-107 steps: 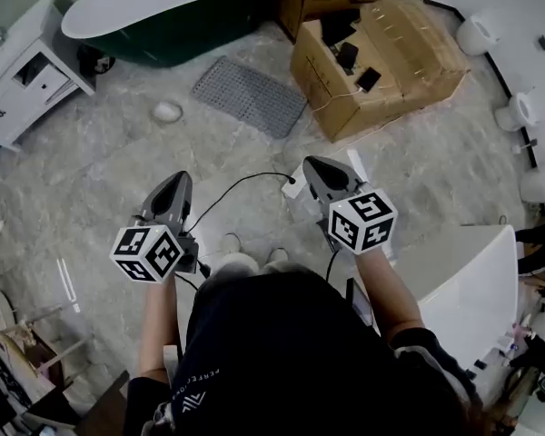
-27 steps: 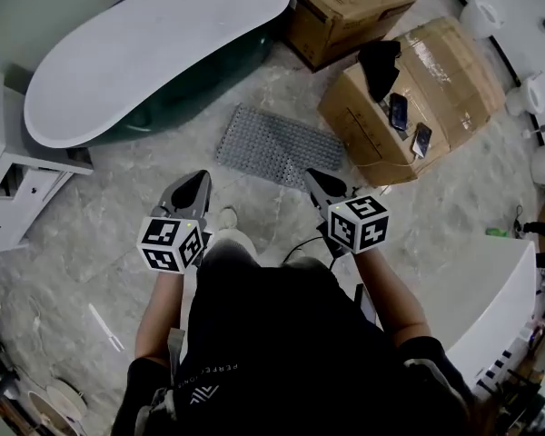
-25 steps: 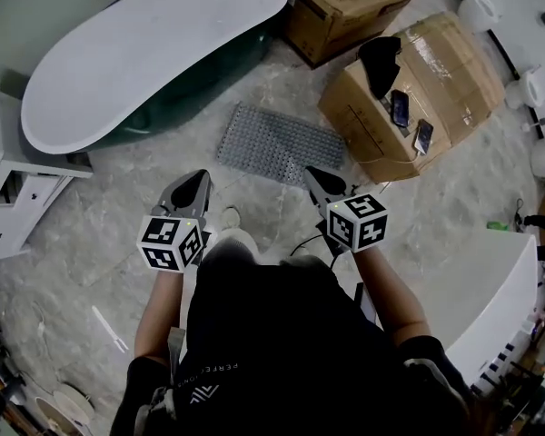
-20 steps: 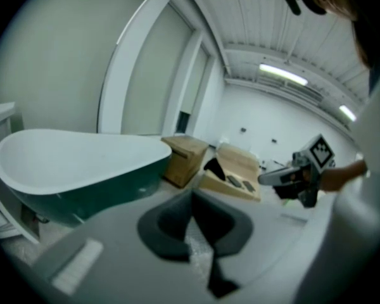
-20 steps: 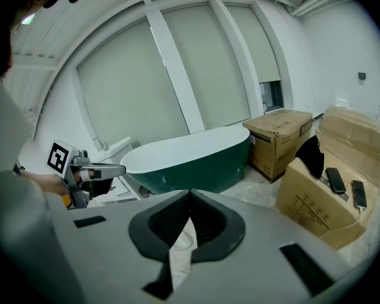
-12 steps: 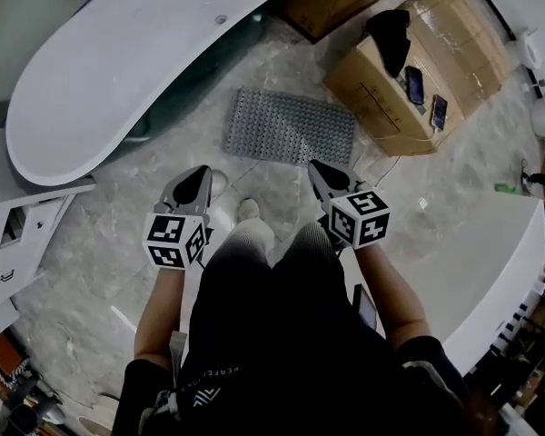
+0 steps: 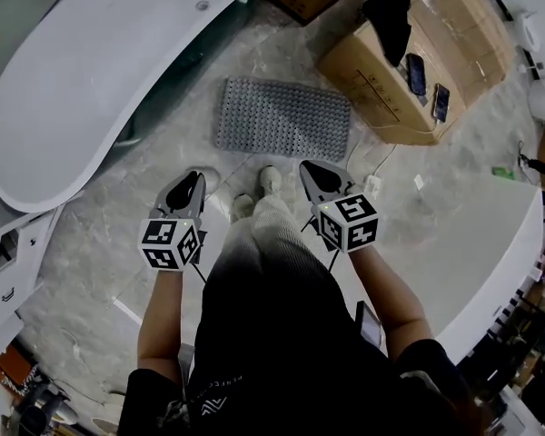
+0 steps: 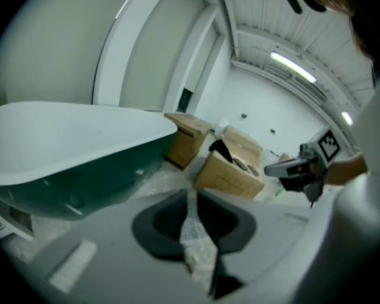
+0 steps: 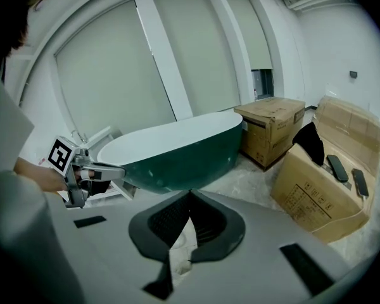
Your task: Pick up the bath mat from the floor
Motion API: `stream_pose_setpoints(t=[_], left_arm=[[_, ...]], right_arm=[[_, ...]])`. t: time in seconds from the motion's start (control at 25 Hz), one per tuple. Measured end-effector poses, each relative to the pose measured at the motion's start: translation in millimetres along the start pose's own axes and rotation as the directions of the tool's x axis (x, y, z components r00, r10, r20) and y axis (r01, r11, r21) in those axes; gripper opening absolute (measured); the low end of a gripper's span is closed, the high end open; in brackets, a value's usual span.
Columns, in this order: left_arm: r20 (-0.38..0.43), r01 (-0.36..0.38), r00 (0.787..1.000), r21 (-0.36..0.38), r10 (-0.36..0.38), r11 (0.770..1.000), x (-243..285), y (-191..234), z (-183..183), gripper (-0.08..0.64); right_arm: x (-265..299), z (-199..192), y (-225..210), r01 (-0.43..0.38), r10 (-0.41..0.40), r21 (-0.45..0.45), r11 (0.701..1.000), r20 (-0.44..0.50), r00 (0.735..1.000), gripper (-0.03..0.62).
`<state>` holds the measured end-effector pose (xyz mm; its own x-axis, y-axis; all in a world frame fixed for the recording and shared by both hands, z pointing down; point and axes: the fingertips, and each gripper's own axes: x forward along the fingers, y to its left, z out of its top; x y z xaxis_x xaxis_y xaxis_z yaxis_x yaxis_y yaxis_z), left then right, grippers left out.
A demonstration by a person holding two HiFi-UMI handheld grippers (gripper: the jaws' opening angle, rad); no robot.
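The grey studded bath mat (image 7: 283, 118) lies flat on the marble floor between the bathtub and the cardboard box. Both grippers hang just short of its near edge, above the person's shoes (image 7: 269, 180). My left gripper (image 7: 193, 180) points at the floor off the mat's near left corner. Its jaws have just been opening, and a narrow gap (image 8: 191, 198) shows with nothing in it. My right gripper (image 7: 309, 167) points near the mat's near right corner. In the right gripper view its tips (image 9: 190, 194) meet and hold nothing.
A white-rimmed dark green bathtub (image 7: 91, 80) runs along the left of the mat. An open cardboard box (image 7: 391, 89) with phones (image 7: 418, 73) and a black item (image 7: 389, 16) stands at its right. A cable (image 7: 374, 165) trails by the box. A white counter (image 7: 509, 271) stands at right.
The view has closed in on the mat, which now lies just beyond both grippers' tips. Both grippers have come down and forward, and the person has bent lower.
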<state>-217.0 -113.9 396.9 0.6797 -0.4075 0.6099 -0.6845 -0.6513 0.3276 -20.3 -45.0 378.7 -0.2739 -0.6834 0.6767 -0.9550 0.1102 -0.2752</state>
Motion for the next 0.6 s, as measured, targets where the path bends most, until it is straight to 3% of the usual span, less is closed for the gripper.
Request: stream_pose_setpoints(t=[0.32,0.6], left_arm=[[-0.034,-0.042,0.999,-0.004,0.042,0.999,57.9,24.6,-7.4,0.100],[-0.096,-0.061,0.994,-0.023,0.058,0.998,120.5,44.3,-38.9,0.100]], right_arm=[[61.8,-11.2,-35.8,-0.005,0.006,0.017,1.000,-0.040,0.999,-0.002],[118.6,-41.1,-48.2,-0.053,0.052,-0.007,0.999,-0.107,0.993,-0.002]])
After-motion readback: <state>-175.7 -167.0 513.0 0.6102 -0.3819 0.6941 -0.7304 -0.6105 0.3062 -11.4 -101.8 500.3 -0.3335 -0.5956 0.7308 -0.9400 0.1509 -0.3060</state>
